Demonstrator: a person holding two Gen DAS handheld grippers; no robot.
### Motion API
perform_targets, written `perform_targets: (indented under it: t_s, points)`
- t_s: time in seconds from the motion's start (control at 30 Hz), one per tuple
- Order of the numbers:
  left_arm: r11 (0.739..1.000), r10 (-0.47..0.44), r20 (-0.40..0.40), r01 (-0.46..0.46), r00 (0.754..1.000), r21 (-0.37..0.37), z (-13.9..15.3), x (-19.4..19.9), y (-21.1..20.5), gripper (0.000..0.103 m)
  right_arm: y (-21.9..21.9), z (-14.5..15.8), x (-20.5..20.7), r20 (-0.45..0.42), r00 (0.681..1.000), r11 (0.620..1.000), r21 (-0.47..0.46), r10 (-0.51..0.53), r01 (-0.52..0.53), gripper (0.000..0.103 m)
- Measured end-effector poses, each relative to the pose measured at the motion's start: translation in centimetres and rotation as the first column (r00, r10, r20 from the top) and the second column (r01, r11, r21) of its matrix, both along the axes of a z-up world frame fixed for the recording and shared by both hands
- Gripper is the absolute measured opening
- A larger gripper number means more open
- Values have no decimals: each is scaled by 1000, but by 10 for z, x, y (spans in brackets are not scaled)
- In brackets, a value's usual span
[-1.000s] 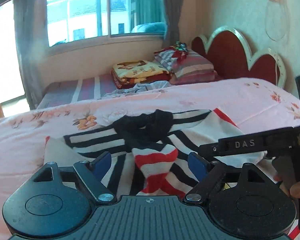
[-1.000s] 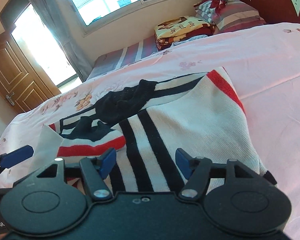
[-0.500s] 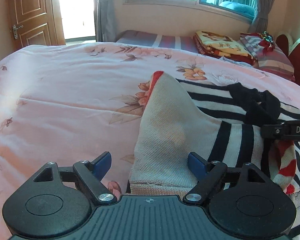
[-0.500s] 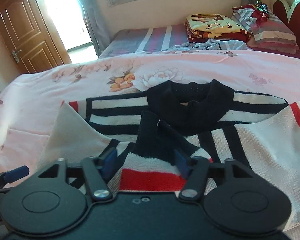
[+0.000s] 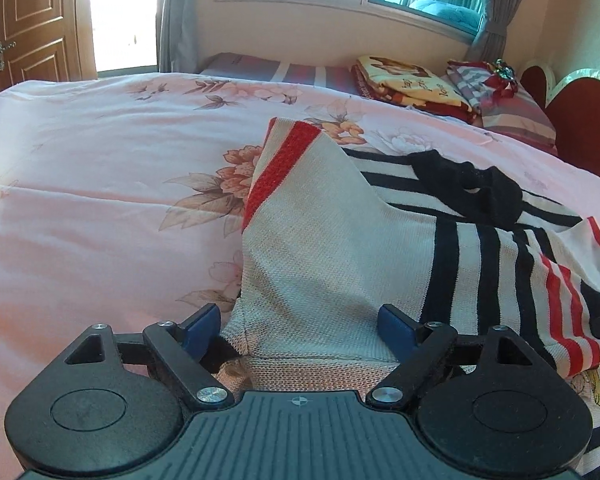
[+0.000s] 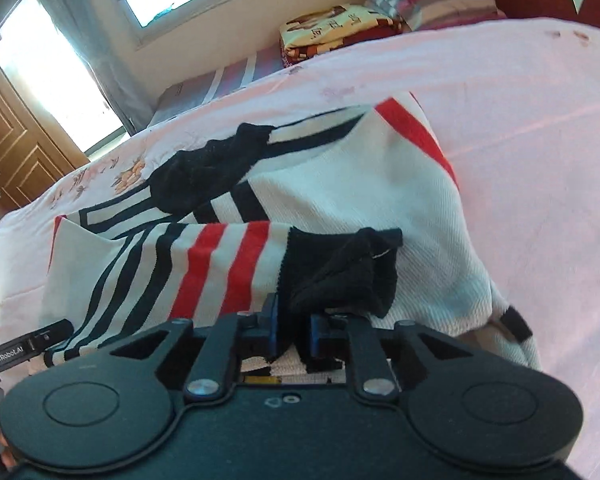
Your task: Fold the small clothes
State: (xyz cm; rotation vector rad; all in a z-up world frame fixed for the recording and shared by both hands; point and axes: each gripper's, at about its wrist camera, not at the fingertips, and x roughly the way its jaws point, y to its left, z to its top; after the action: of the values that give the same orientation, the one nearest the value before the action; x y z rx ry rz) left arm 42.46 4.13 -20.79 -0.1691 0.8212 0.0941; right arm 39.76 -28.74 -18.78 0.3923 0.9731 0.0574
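A white knit sweater (image 5: 332,248) with black and red stripes and a black collar (image 5: 472,188) lies on the pink floral bedspread (image 5: 100,200). My left gripper (image 5: 298,320) is open and opening slightly wider, its blue pads on either side of the sweater's folded white edge without pressing on it. My right gripper (image 6: 293,324) is closing, and its pads pinch the black cuff (image 6: 340,272) of a red-striped sleeve lying across the sweater (image 6: 340,184). A finger of the left gripper (image 6: 28,346) shows at the lower left of the right wrist view.
Folded blankets (image 5: 412,80) and striped pillows (image 5: 512,108) lie at the bed's far end by a red headboard (image 5: 580,120). A wooden door (image 5: 32,24) and a curtained window stand beyond. Bare bedspread stretches left of the sweater.
My left gripper swung from the sweater's middle to its left edge and came down close. My right gripper closed on the sleeve's black cuff, and the striped sleeve now lies stretched across the sweater.
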Motion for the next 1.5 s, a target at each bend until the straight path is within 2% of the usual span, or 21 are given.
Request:
perform_targets:
  t_s: [0.07, 0.13, 0.2, 0.23, 0.33, 0.37, 0.43, 0.53, 0.6, 0.63, 0.67, 0.8, 0.87, 0.9, 1.0, 1.07, 1.2, 1.3, 1.37, 1.43, 1.5]
  points:
    - [1000, 24, -6, -24, 1000, -16, 3, 5, 7, 86, -9, -1, 0, 12, 999, 998, 52, -33, 33, 22]
    - [999, 43, 11, -43, 999, 8, 8, 11, 10, 86, -13, -1, 4, 17, 998, 996, 70, -61, 59, 24]
    - [999, 50, 18, -51, 999, 8, 11, 19, 15, 86, -13, -1, 7, 24, 998, 995, 75, -60, 58, 15]
    - [998, 55, 13, -55, 998, 6, 11, 24, 18, 86, -11, 2, 7, 41, 998, 997, 66, -45, 42, 9]
    - [997, 81, -2, -81, 997, -5, 8, 42, 27, 86, -5, 28, -2, 166, 986, 999, -41, 20, -14, 7]
    - [996, 90, -10, -90, 996, -11, 6, 48, 30, 86, -5, 31, -1, 175, 984, 997, -78, 30, -16, 7]
    - [994, 105, -25, -106, 994, -30, 1, 60, 35, 86, -11, 21, 4, 127, 992, 989, -150, 22, -3, 7]
    - [994, 112, -22, -112, 994, -17, -5, 76, 35, 86, -17, 1, 8, 52, 998, 988, -152, 20, -12, 9]
    - [993, 119, -6, -119, 993, 4, -8, 86, 36, 86, -12, -1, 6, 53, 998, 987, -156, 34, -25, 15]
    - [991, 132, -5, -132, 991, 9, -10, 91, 37, 85, -13, 1, 5, 63, 998, 989, -144, 29, -20, 26]
    - [990, 143, -3, -143, 990, 3, -11, 96, 40, 80, -14, 3, 4, 73, 997, 991, -133, 19, -9, 27]
    - [976, 217, 20, -217, 976, 5, -18, 109, 49, 77, -11, 4, 6, 97, 995, 988, -156, 38, -23, 25]
    - [976, 214, 24, -215, 976, 26, -17, 110, 46, 77, -7, -3, 11, 79, 995, 975, -218, 57, -39, 17]
    - [977, 208, 22, -208, 978, 33, -15, 108, 45, 77, -6, -9, 12, 70, 996, 964, -261, 62, -41, 17]
    - [982, 189, 47, -190, 981, 14, 2, 86, 47, 77, -10, -2, 11, 89, 995, 965, -263, 45, -20, 15]
    - [990, 137, 70, -139, 988, 24, 14, 64, 41, 77, -14, 8, 7, 124, 992, 963, -268, 35, -1, 26]
    - [998, 18, 108, -24, 994, 54, 34, 14, 17, 77, -19, 28, -5, 184, 983, 963, -268, 15, 35, 29]
    - [998, -53, 69, 49, 996, 48, 27, -5, -7, 77, -9, 38, -8, 223, 974, 973, -232, 47, 6, 29]
    - [995, -75, 34, 73, 997, 70, 13, -12, -19, 77, 10, 34, -6, 205, 973, 972, -225, 108, -60, 28]
    - [995, -47, 31, 44, 998, 86, 0, -18, -18, 77, 27, 21, -4, 149, 974, 959, -252, 171, -130, 27]
    - [1000, 8, 26, -9, 1000, 22, -7, -23, 0, 89, 33, 4, -4, 91, 979, 940, -307, 183, -148, 25]
